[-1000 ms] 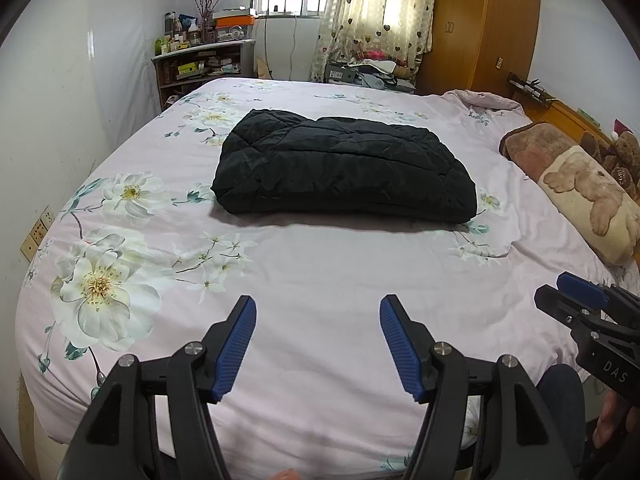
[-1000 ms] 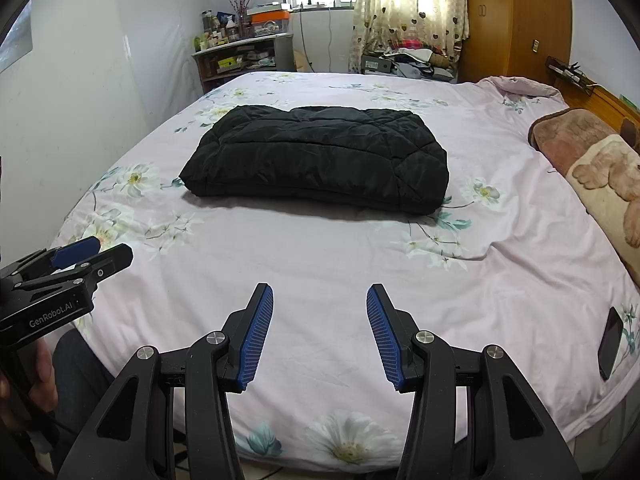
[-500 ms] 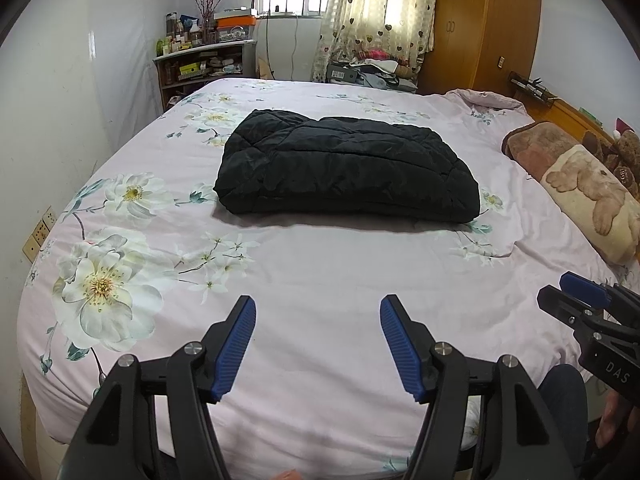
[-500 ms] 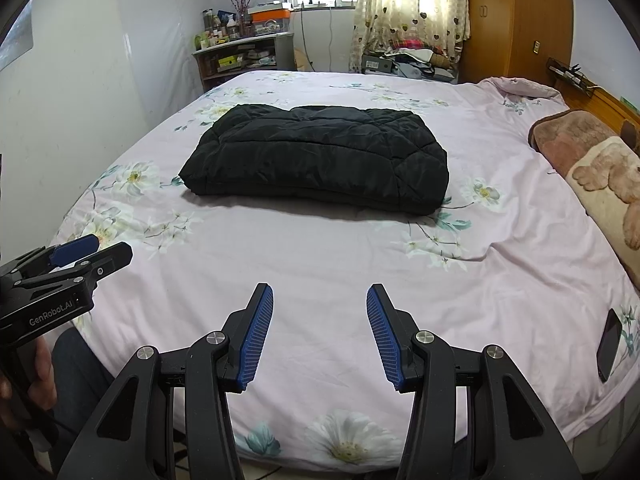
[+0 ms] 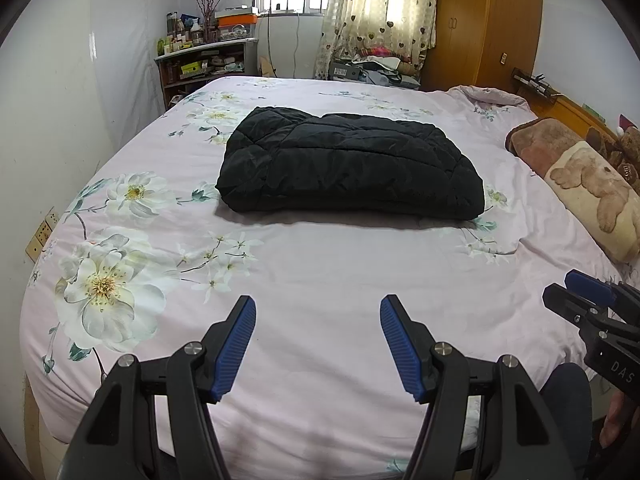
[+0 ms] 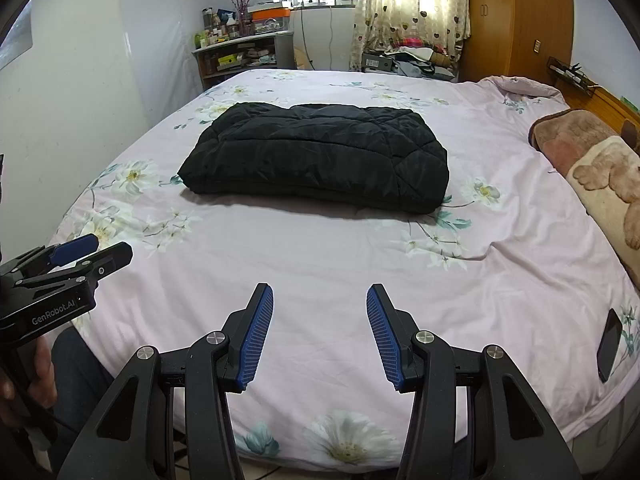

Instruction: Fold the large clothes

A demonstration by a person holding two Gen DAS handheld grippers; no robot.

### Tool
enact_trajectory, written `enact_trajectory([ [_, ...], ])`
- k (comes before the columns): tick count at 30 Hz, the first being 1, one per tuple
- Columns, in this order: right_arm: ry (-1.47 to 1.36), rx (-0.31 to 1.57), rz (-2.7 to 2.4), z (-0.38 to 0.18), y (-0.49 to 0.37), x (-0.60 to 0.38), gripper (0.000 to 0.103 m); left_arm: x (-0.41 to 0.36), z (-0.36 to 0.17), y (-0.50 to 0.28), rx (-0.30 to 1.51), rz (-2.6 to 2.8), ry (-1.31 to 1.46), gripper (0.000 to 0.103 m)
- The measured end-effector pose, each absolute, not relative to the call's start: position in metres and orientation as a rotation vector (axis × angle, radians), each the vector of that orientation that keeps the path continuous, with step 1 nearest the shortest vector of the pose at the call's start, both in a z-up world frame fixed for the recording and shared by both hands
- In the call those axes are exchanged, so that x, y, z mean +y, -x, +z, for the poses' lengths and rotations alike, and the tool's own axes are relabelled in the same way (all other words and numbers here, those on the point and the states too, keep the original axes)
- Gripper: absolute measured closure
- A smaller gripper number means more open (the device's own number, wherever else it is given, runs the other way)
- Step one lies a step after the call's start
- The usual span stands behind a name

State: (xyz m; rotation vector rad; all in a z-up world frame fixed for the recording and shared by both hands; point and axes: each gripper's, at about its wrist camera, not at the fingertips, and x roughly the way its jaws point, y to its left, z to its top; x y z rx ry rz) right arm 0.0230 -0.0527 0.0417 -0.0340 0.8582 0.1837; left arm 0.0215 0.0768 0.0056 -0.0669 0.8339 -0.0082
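A black quilted jacket lies folded into a thick rectangle in the middle of the pink floral bed; it also shows in the right wrist view. My left gripper is open and empty, held above the bed's near edge, well short of the jacket. My right gripper is open and empty, also over the near edge. Each gripper shows at the side of the other's view: the right one and the left one.
A brown bear-print blanket lies at the right by the wooden headboard. A black phone lies near the bed's right edge. A cluttered shelf, a curtained window and a wooden wardrobe stand beyond the bed.
Both grippers stay open and almost still; the left wrist view has shifted very slightly. The jacket has not moved.
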Motion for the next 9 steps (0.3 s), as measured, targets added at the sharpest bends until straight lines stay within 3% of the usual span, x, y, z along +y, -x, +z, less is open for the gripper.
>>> enact_trajectory([
  [9,0.034,0.864,0.185,0.0366,-0.0237,-0.0597,0.053,0.075,0.005,-0.0218,0.834,0.015,0.069,0.036],
])
